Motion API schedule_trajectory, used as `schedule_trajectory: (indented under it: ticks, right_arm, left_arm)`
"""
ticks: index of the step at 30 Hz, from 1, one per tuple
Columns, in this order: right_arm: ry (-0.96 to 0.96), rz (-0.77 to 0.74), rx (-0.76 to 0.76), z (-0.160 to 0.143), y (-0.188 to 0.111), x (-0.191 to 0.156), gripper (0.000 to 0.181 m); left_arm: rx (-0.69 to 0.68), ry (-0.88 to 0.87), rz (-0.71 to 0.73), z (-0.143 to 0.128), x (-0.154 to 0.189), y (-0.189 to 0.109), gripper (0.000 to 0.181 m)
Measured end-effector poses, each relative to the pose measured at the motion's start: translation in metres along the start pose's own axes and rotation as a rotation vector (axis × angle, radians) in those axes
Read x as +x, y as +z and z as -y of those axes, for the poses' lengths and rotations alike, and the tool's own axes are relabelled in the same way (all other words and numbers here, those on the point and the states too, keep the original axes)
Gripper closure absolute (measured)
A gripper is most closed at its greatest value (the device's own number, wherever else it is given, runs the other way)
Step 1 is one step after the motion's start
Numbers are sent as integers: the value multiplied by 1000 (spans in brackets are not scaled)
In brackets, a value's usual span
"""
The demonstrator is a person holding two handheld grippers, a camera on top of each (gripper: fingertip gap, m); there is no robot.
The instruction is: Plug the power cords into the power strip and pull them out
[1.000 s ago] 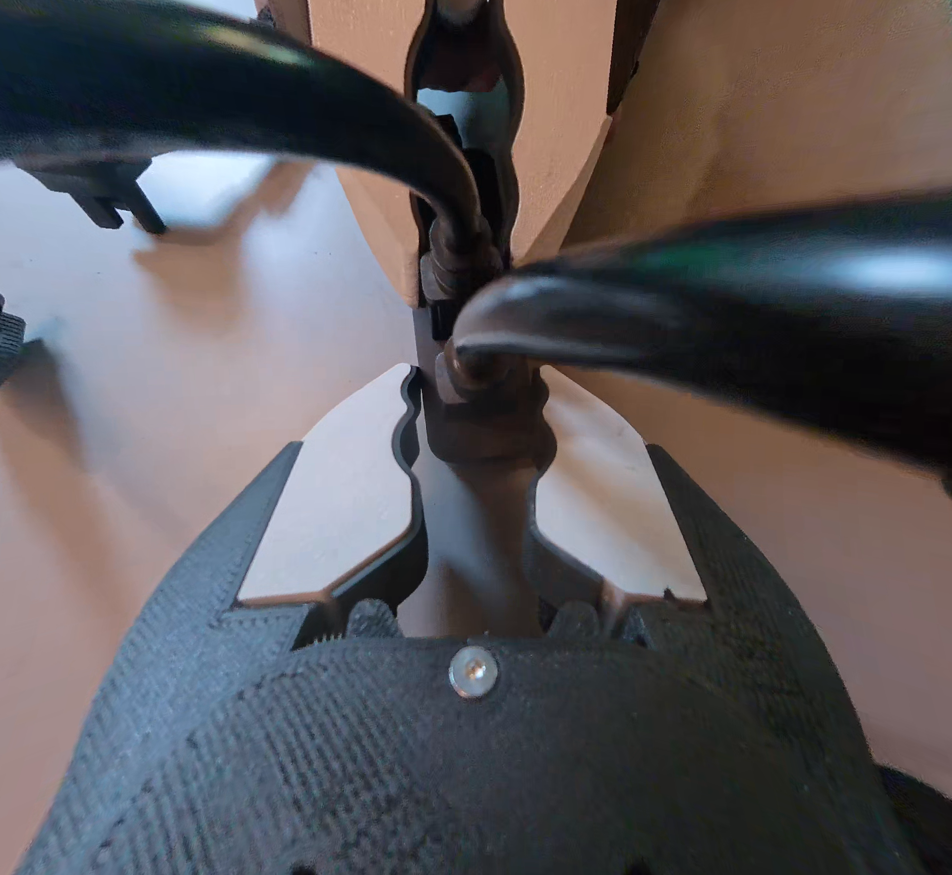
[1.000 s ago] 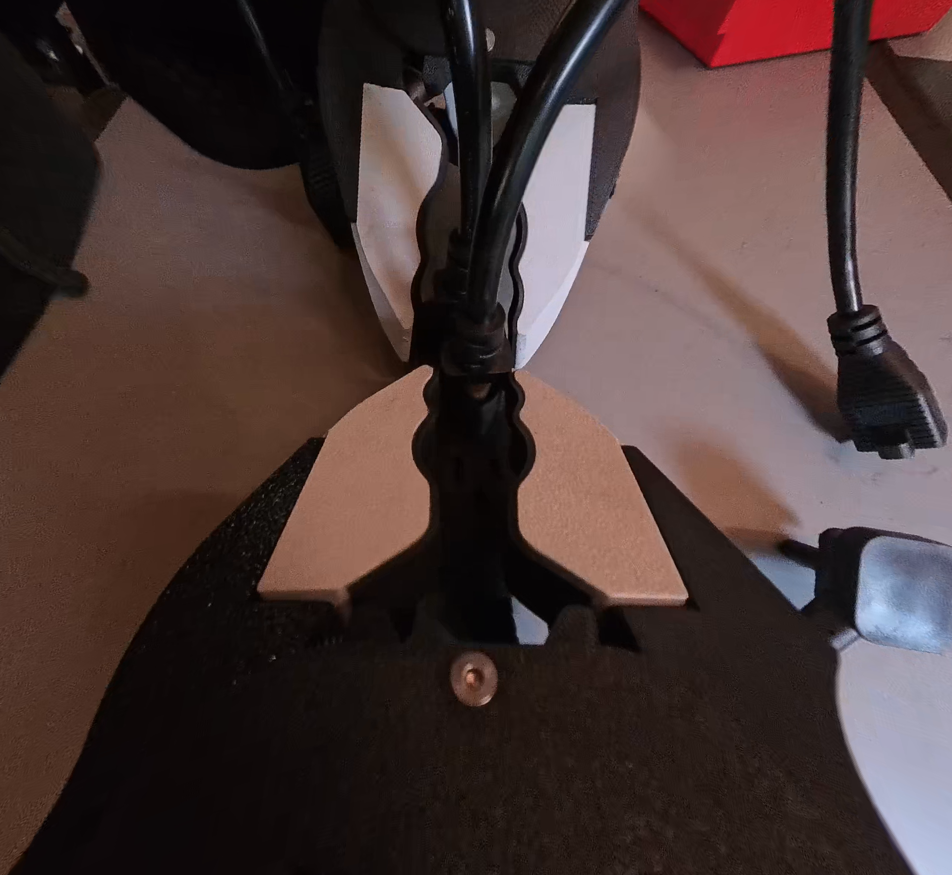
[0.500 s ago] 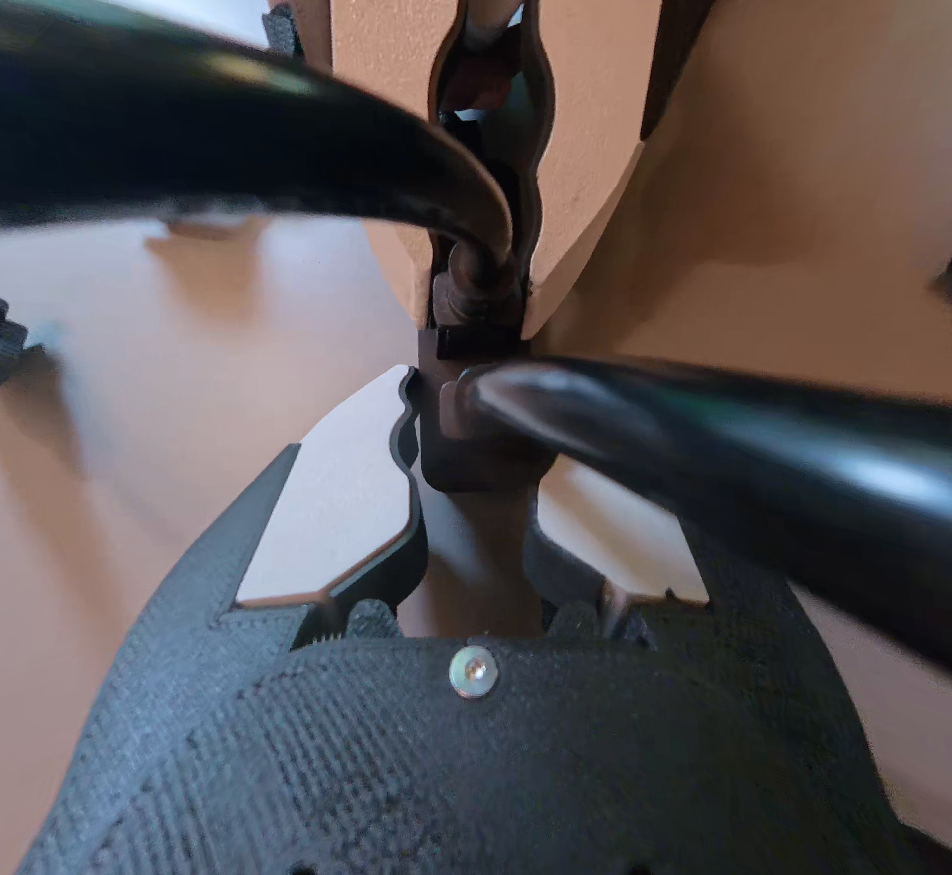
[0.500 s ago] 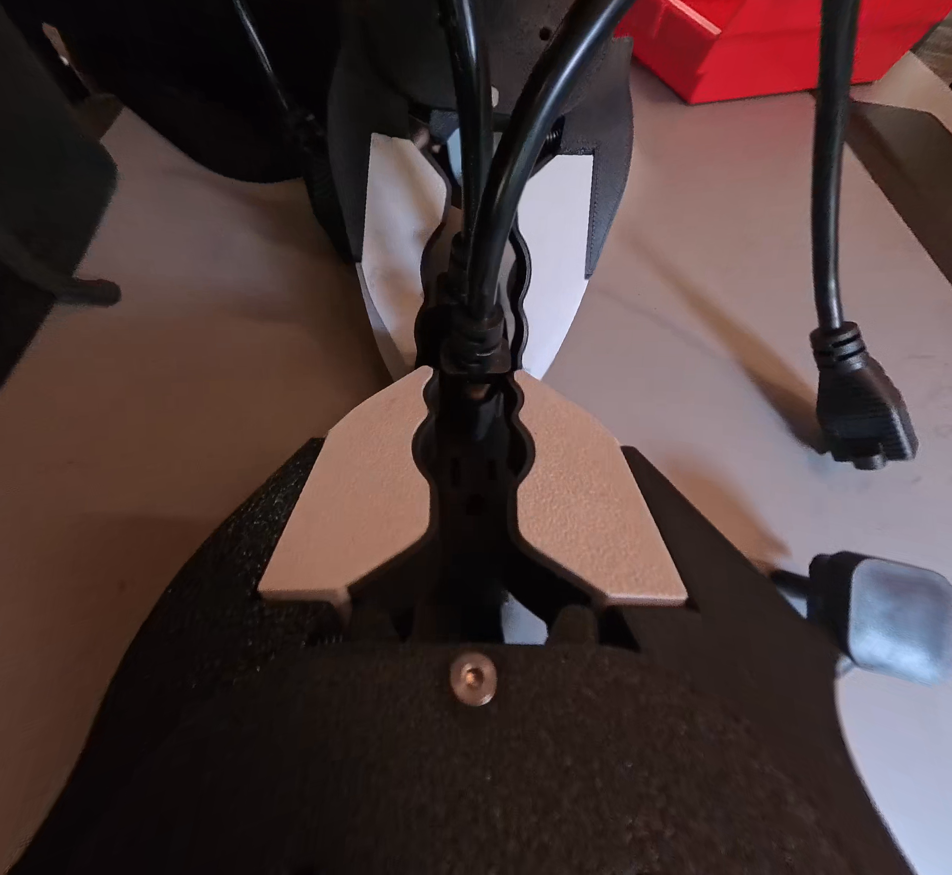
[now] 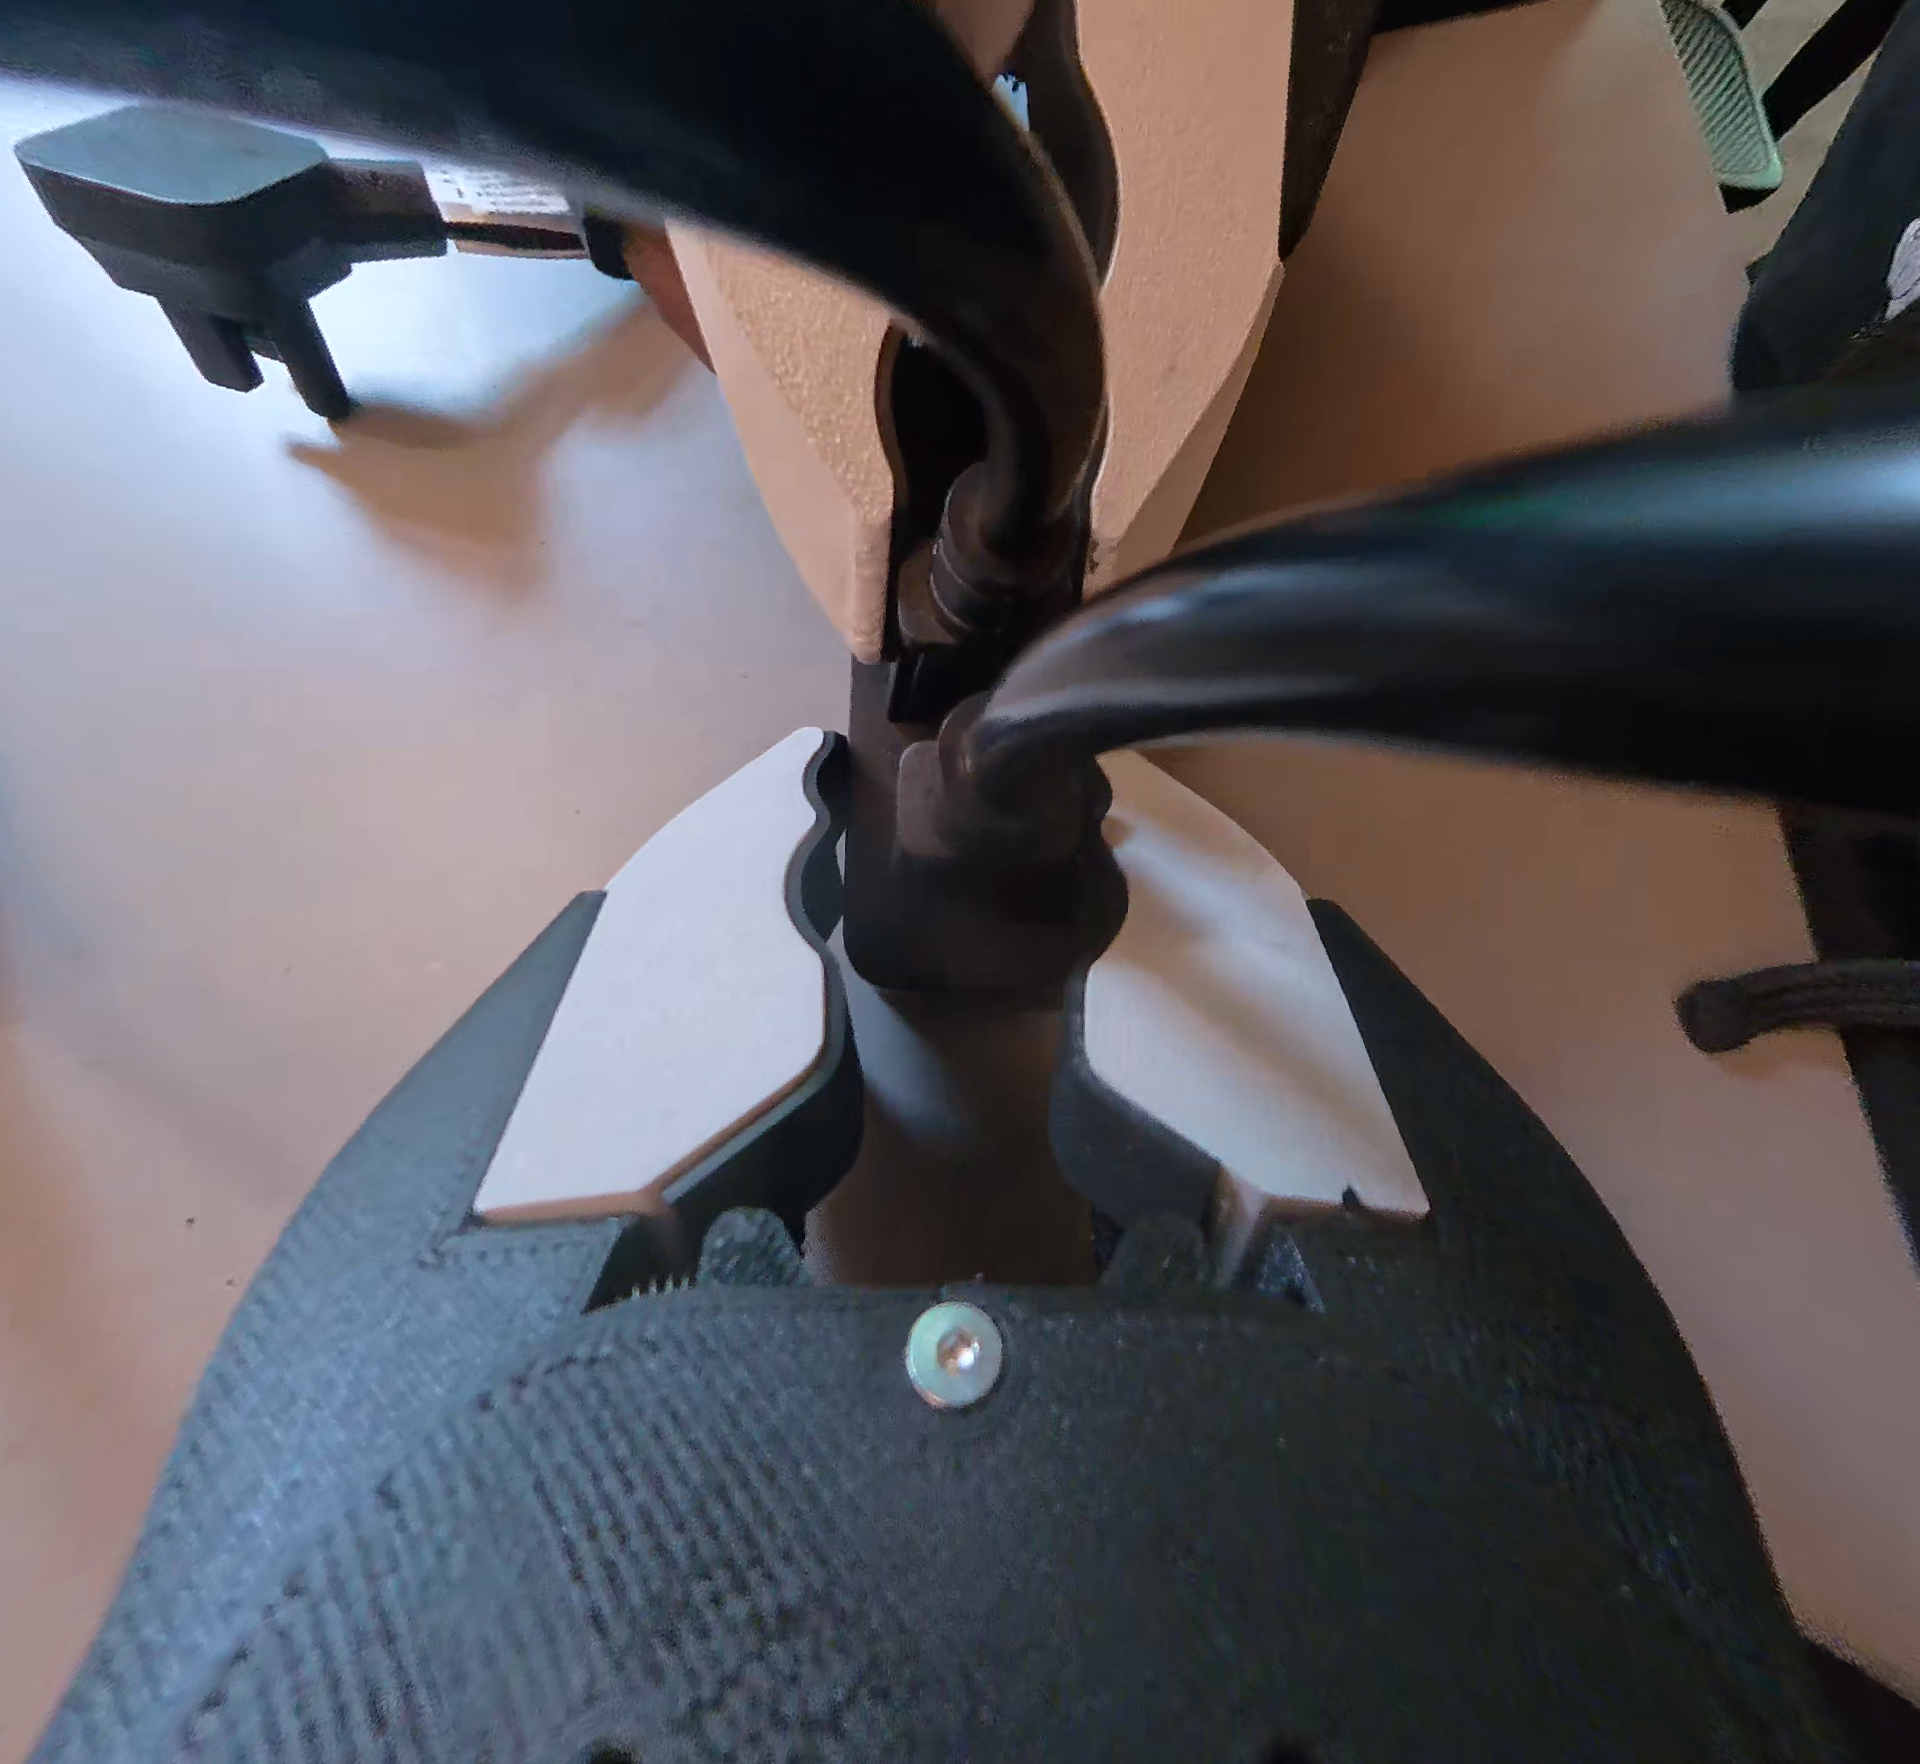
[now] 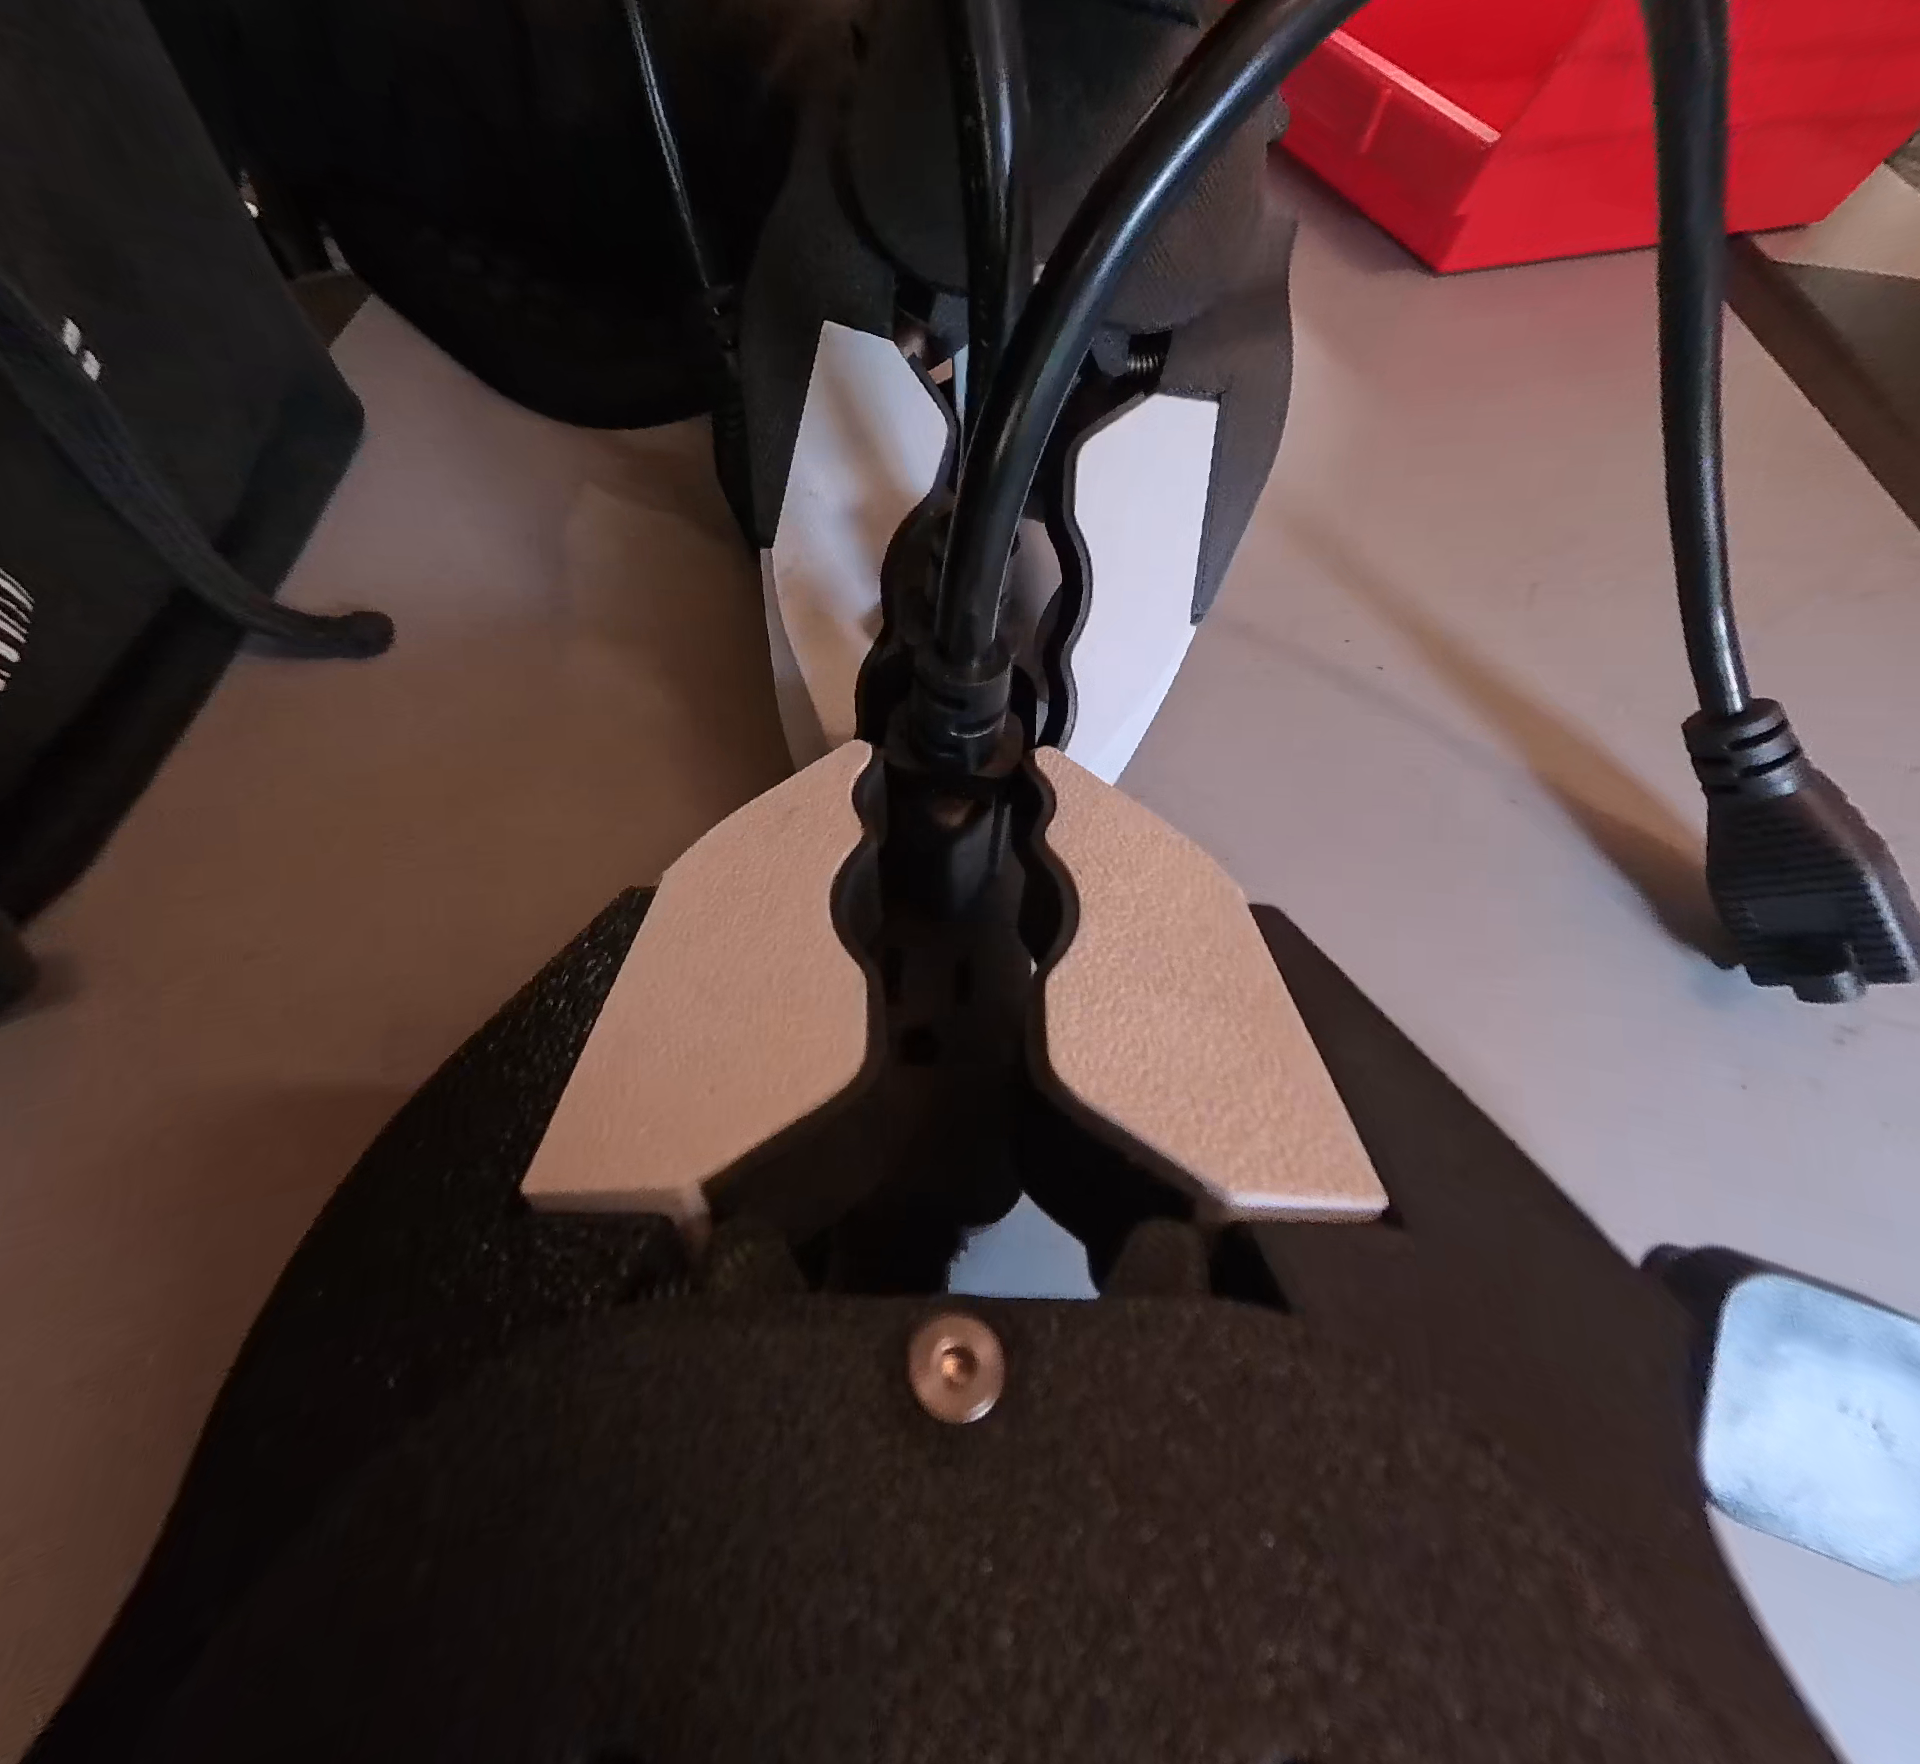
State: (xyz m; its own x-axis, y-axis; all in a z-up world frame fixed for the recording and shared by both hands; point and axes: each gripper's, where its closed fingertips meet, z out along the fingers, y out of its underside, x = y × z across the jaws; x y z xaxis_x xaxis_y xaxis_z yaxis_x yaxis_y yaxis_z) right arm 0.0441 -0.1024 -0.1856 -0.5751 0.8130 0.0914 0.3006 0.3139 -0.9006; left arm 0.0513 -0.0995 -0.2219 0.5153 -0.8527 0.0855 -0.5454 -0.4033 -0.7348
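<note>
My left gripper, with white pads, is shut on a black plug; its thick black cord runs off to the right. My right gripper, with tan pads, is shut on another black plug. The two grippers face each other tip to tip. The right gripper shows at the top of the left wrist view and the left gripper at the top of the right wrist view. The two plugs meet end to end; I cannot tell whether they are joined. No power strip shows.
A loose black plug lies on the table at the far left. A cord arcs to a black connector lying at the right, with a grey plug below it. A red bin stands at the back right, black bags at the left. Both grippers' tips are close together, under 4 cm apart. It is some 15 cm from my left tips to the black connector.
Both grippers keep their hold. The views shifted and tilted: more of the opposite gripper shows, the right-hand cord swung down and back up, and the loose plug at the left is sharp again.
</note>
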Motion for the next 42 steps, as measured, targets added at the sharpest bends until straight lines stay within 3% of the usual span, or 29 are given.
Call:
schedule_trajectory:
  ticks: [12, 18, 23, 29, 34, 39, 42]
  right_arm:
    - [150, 65, 14, 1, -1, -2, 160]
    - [32, 9, 15, 2, -3, -6, 161]
    - [214, 81, 25, 0, -3, 4, 161]
    - [15, 3, 10, 4, -5, -3, 161]
    - [234, 103, 39, 1, -5, 5, 161]
    - [64, 39, 32, 4, -6, -4, 162]
    - [125, 53, 39, 3, -5, 0, 161]
  left_arm:
    - [19, 12, 8, 1, 6, 1, 138]
    - [29, 0, 9, 2, 4, 2, 137]
    - [3, 16, 59, 3, 1, 3, 138]
    - [20, -4, 56, 4, 0, 4, 138]
    - [-7, -23, 58, 4, 1, 4, 138]
    - [-4, -15, 50, 3, 2, 5, 138]
    - [-12, -25, 60, 2, 0, 5, 138]
